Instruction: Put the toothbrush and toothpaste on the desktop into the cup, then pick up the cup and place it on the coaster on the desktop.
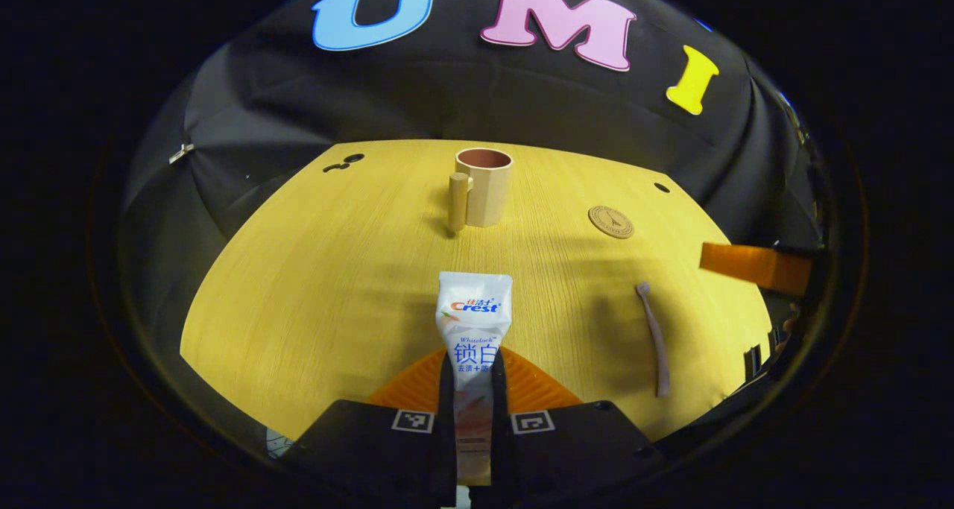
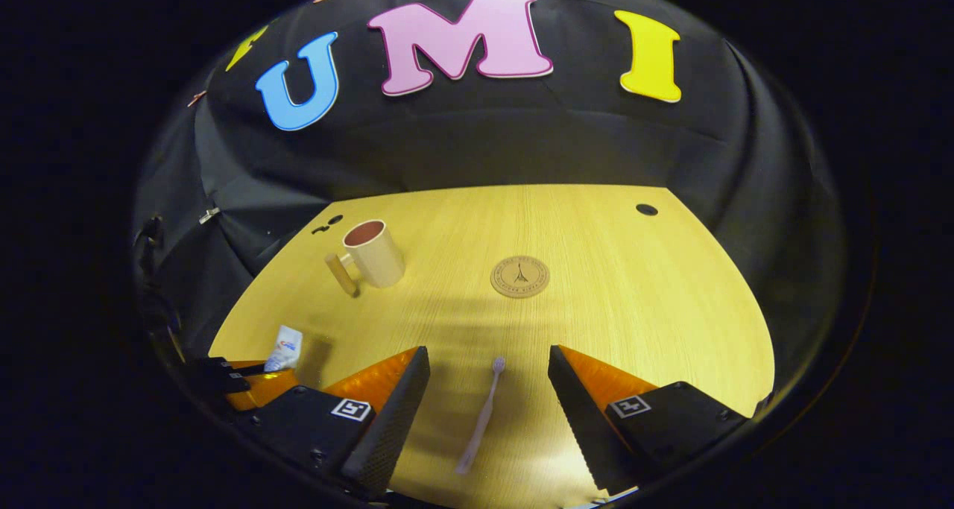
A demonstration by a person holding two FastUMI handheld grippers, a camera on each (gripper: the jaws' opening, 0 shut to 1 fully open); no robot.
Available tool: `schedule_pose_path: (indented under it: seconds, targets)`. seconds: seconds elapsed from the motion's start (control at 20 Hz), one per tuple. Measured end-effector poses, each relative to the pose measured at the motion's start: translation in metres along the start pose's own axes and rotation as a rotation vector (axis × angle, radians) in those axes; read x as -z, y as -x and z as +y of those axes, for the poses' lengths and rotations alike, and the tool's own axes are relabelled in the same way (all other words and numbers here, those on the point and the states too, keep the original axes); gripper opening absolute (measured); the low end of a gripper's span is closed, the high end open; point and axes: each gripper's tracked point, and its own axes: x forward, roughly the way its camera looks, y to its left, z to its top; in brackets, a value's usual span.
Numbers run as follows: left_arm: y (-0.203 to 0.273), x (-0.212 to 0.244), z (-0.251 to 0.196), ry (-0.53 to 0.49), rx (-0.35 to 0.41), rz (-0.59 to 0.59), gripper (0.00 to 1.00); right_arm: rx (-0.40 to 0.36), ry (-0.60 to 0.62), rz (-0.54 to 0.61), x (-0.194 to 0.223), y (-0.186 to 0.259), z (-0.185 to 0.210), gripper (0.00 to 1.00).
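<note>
1. Pale wood worktop (image 1: 313,285) under black cloth, left gripper view: left gripper (image 1: 474,397) has its jaws clamped on the toothpaste (image 1: 474,323), tube pointing toward the cup (image 1: 483,187) standing upright farther back. Judged step: toothpaste grasped, not yet in the cup; next it needs carrying over the rim and tipping in. The coaster (image 1: 611,221) lies right of the cup, the toothbrush (image 1: 654,337) flat nearer.
2. Right gripper view: right gripper (image 2: 488,401) has its jaws wide apart, straddling the toothbrush (image 2: 481,416) without touching; closing on the handle comes next.
3. Count: one cup (image 2: 373,254), one coaster (image 2: 520,276), one toothbrush, one toothpaste (image 2: 285,347).
</note>
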Motion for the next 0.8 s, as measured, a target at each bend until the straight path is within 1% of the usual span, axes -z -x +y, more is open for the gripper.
schedule_pose_path:
  seconds: [0.1,0.2,0.25,0.3,0.55,0.6,0.65,0.7,0.75,0.8]
  targets:
    - [0.015,0.009,0.006,0.019,-0.010,0.006,0.23,0.038,-0.005,0.101,0.039,-0.014,-0.002,0.99]
    - [0.020,0.020,0.013,0.024,-0.023,0.024,0.23,0.058,-0.011,0.149,0.059,-0.019,-0.003,0.99]
    - [0.022,0.026,0.017,0.025,-0.031,0.033,0.28,0.073,-0.012,0.169,0.068,-0.021,-0.005,0.99]
    - [0.025,0.033,0.022,0.019,-0.040,0.050,0.23,0.098,-0.015,0.191,0.080,-0.026,-0.008,0.99]
    - [0.034,0.041,0.030,0.009,-0.030,0.063,0.23,0.151,0.031,0.252,0.109,-0.040,-0.007,0.99]
    - [0.034,0.041,0.031,0.010,-0.024,0.067,0.27,0.146,0.022,0.277,0.115,-0.040,-0.002,0.98]
    - [0.035,0.041,0.030,0.011,-0.015,0.069,0.23,0.157,0.012,0.244,0.111,-0.045,-0.001,0.97]
    - [0.034,0.041,0.030,0.011,-0.006,0.072,0.23,0.162,0.000,0.264,0.113,-0.043,0.001,0.96]
    - [0.033,0.040,0.029,0.011,0.001,0.074,0.23,0.174,-0.010,0.249,0.109,-0.043,0.000,0.95]
    - [0.032,0.039,0.028,0.011,0.010,0.077,0.23,0.189,-0.035,0.266,0.113,-0.045,0.000,0.95]
